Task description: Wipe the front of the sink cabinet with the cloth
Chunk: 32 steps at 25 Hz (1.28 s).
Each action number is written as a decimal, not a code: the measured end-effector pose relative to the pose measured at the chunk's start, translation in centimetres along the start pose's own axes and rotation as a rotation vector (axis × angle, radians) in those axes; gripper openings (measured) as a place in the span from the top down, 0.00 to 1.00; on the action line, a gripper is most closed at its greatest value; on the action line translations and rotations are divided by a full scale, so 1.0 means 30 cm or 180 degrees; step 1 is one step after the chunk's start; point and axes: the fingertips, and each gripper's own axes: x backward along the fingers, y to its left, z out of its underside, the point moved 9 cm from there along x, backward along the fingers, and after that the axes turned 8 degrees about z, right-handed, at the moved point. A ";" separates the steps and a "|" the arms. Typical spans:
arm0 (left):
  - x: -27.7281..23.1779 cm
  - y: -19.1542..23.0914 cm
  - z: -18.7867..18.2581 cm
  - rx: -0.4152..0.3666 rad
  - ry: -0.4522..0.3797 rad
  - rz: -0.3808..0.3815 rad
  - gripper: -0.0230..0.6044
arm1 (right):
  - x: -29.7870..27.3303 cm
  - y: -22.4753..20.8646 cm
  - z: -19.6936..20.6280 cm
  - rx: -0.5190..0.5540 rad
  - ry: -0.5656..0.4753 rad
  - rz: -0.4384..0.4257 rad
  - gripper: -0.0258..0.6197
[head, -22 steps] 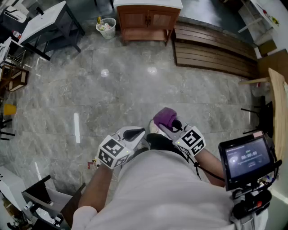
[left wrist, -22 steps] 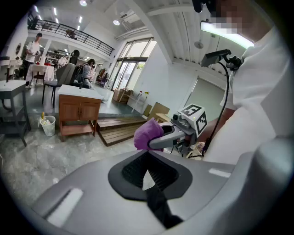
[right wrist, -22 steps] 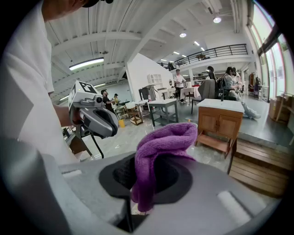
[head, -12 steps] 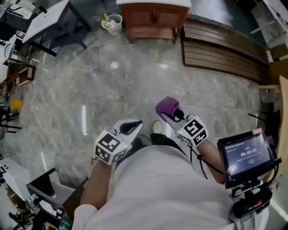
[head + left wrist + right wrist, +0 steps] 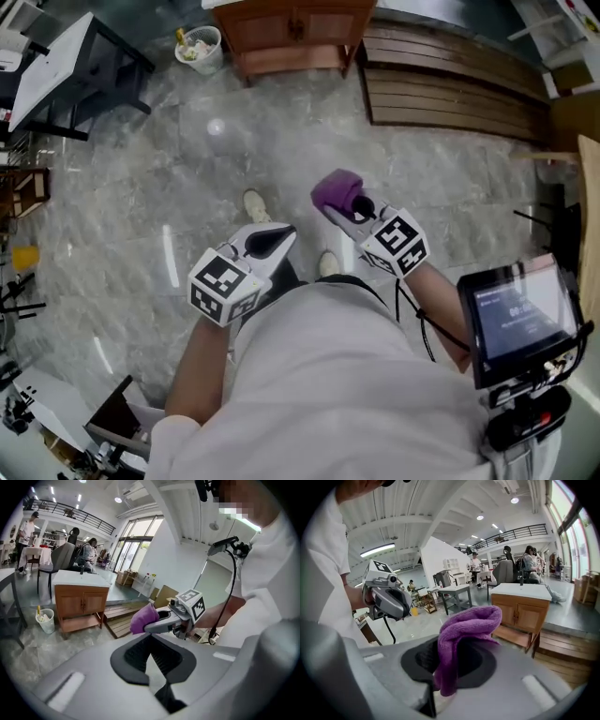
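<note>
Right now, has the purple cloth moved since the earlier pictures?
Yes. The purple cloth, clamped in the right hand-held gripper, has come closer to the wooden sink cabinet ahead.

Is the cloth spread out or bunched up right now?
Bunched up. The purple cloth is folded over in a wad, pinched in the right gripper's jaws, with one end hanging down.

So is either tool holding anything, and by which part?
The right tool pinches the purple cloth near one end; the left tool is shut on nothing.
</note>
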 end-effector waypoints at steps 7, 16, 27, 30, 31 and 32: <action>0.072 0.485 -0.195 -0.0171 0.0148 0.0373 0.96 | -0.376 -0.143 -0.211 -0.0088 0.0245 0.0279 0.85; 0.165 0.909 -0.296 -0.0100 0.0223 0.0449 0.96 | -0.991 -0.334 -0.446 0.0066 0.0584 -0.0010 0.85; 0.071 1.253 -0.371 0.0305 0.0013 -0.0071 0.96 | -1.657 -0.697 -0.605 0.0168 0.0621 -0.0453 0.85; 0.002 1.324 -0.404 0.0415 -0.0073 -0.0106 0.96 | -1.803 -0.822 -0.619 0.0069 0.0647 -0.0485 0.85; -0.022 1.348 -0.414 0.0437 -0.0090 -0.0125 0.96 | -1.848 -0.860 -0.622 0.0036 0.0655 -0.0491 0.85; -0.044 1.372 -0.426 0.0451 -0.0107 -0.0150 0.96 | -1.891 -0.897 -0.623 -0.0002 0.0662 -0.0491 0.85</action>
